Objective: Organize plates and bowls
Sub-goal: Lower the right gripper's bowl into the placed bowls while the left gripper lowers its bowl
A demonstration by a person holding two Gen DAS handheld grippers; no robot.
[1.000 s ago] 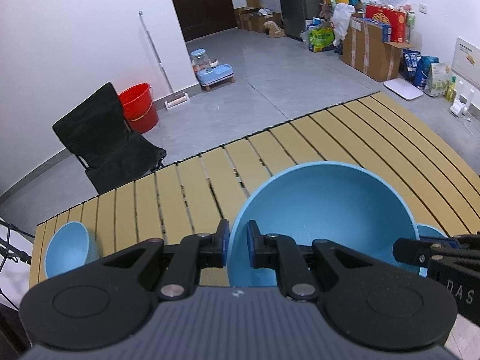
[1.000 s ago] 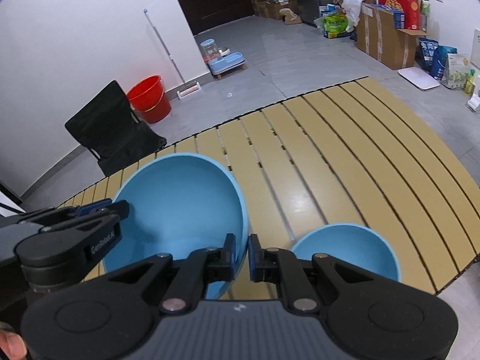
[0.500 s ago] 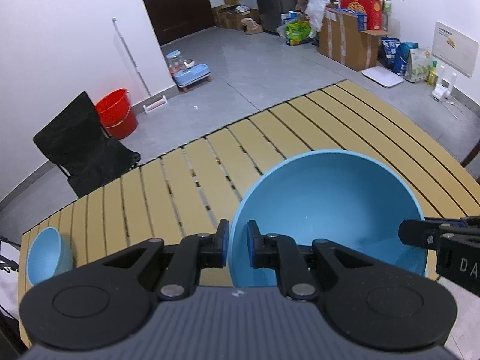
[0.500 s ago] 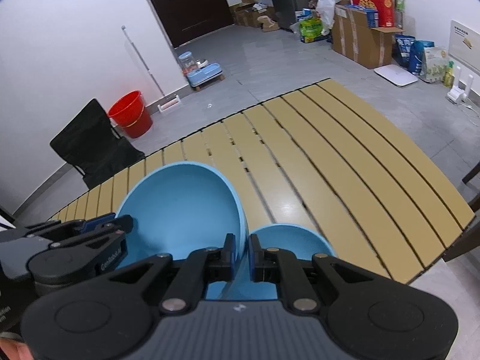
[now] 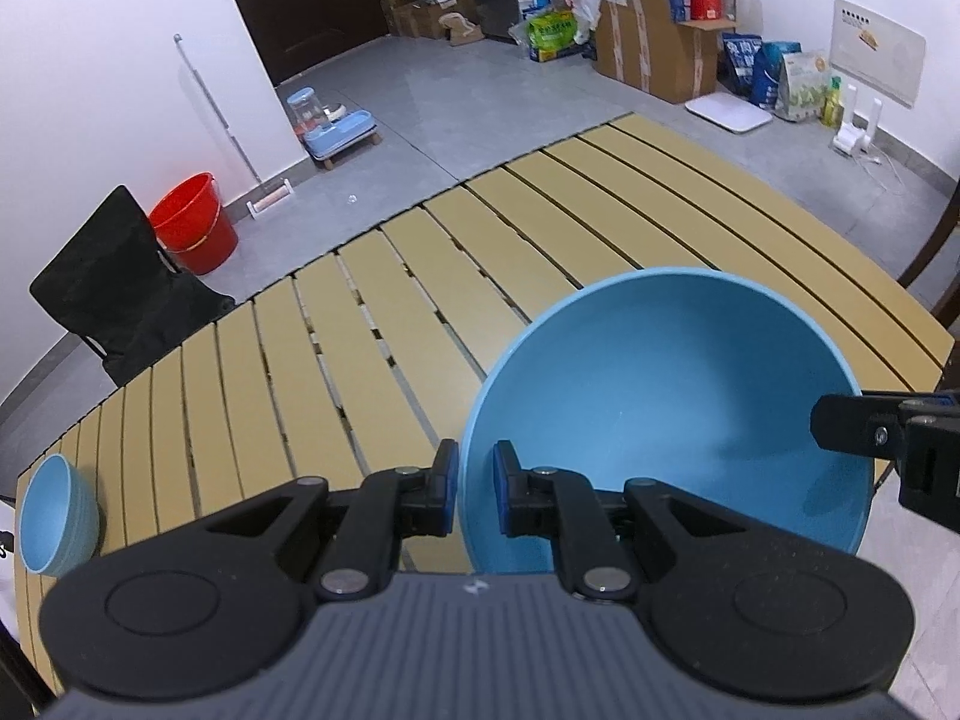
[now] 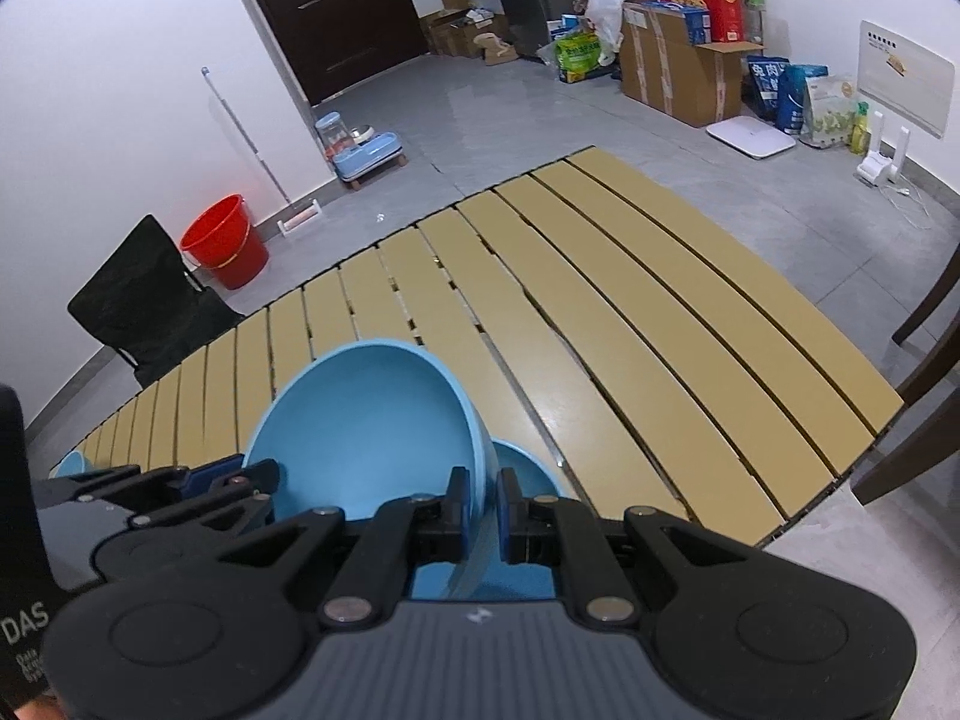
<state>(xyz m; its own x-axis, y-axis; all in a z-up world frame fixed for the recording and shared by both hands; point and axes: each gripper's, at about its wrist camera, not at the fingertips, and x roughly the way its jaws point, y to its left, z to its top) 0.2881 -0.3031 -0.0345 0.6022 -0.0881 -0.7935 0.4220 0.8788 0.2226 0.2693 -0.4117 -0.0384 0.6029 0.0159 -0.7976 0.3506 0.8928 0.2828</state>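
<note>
A large blue bowl (image 5: pixel 672 396) hangs tilted over the yellow slatted table (image 5: pixel 540 228), held from both sides. My left gripper (image 5: pixel 476 474) is shut on its left rim. My right gripper (image 6: pixel 483 498) is shut on the opposite rim of the same bowl (image 6: pixel 372 420), and its fingers (image 5: pixel 852 429) show at the bowl's right side in the left wrist view. A second, smaller blue bowl (image 6: pixel 528 471) sits on the table just under and right of the large one, mostly hidden. A small blue bowl (image 5: pixel 54 516) stands at the table's far left end.
The table's right edge (image 6: pixel 840 456) is near, with a dark wooden chair (image 6: pixel 924 360) beyond it. A black folding chair (image 5: pixel 120 294) and a red bucket (image 5: pixel 192 222) stand on the floor past the far edge. Boxes and bags line the back wall.
Both grippers carried the large bowl rightward and slightly lower. The small bowl slid toward the left edge of view, and the second bowl is now mostly covered by the large one.
</note>
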